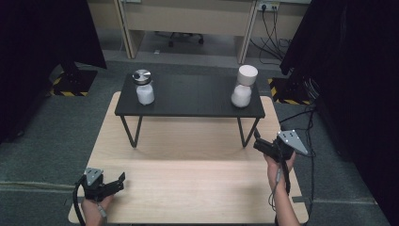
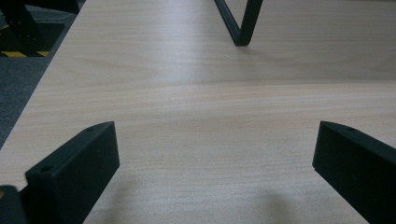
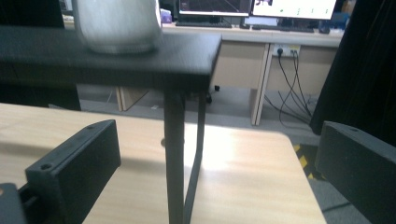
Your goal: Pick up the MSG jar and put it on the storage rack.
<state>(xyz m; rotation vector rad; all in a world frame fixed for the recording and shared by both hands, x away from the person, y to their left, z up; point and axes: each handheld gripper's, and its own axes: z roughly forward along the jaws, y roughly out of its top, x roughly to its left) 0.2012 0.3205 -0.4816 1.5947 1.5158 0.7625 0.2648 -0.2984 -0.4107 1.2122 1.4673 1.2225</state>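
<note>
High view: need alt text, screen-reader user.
Two jars sit at opposite ends of a small black raised shelf on a light wooden table: a metal-lidded jar at left, a white-lidded jar at right. The right tool hovers near the shelf's right leg; the left tool rests at the table's near-left corner.

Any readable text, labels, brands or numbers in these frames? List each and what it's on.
None can be read.
Monitor screens behind the desk in the right gripper view: lit content, too small and blurred to read.
Jar with metal lid and jar with white lid on the black shelf: no label visible.
Left gripper, right gripper: no markings visible.
</note>
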